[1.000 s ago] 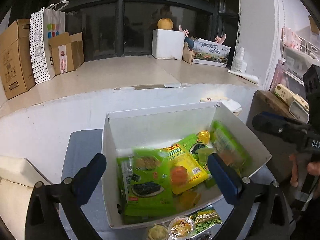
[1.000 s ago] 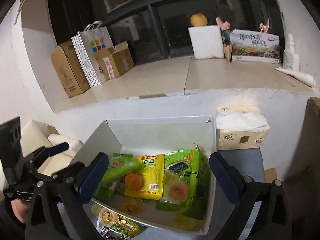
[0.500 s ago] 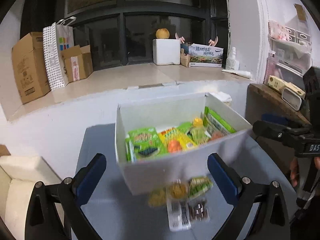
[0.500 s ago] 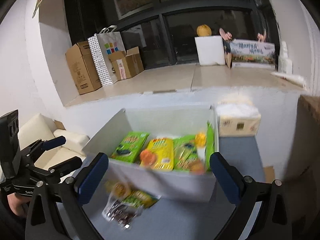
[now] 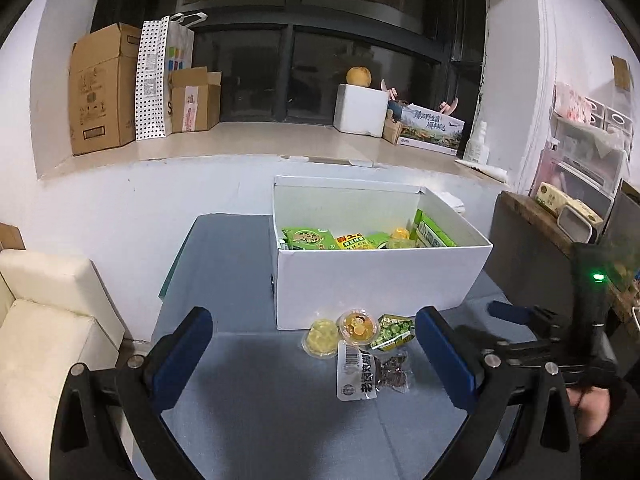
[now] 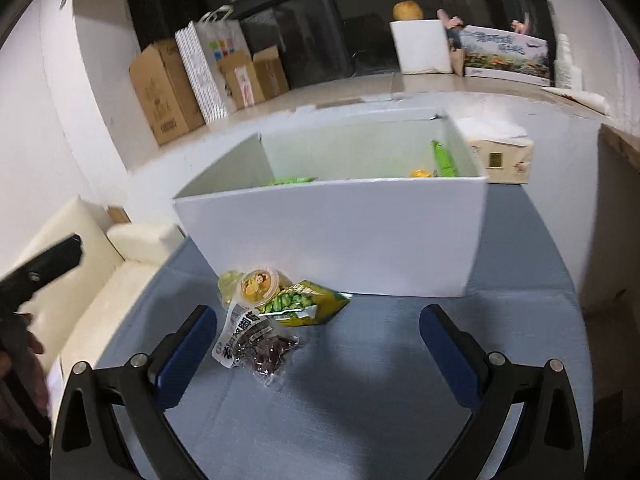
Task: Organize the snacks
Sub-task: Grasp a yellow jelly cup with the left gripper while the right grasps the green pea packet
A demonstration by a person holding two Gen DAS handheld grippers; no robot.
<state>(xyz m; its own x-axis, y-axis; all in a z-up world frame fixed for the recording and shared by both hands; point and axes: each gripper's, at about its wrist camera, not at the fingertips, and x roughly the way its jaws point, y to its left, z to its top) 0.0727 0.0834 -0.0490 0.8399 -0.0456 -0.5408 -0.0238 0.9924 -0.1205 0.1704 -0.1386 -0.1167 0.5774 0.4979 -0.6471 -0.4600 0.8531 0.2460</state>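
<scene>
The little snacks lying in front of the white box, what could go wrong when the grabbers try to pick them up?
The orange-lidded jelly cup leans on the green pea packet and yellow jelly cup, so grabbing one may knock the others. The clear packet of dark snacks lies flat and might slip. The white cardboard box stands close behind and could get bumped.

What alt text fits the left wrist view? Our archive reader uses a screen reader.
Open left gripper hovers over a blue table, facing a white box of green and yellow snacks. Two jelly cups and two packets lie before it.
</scene>
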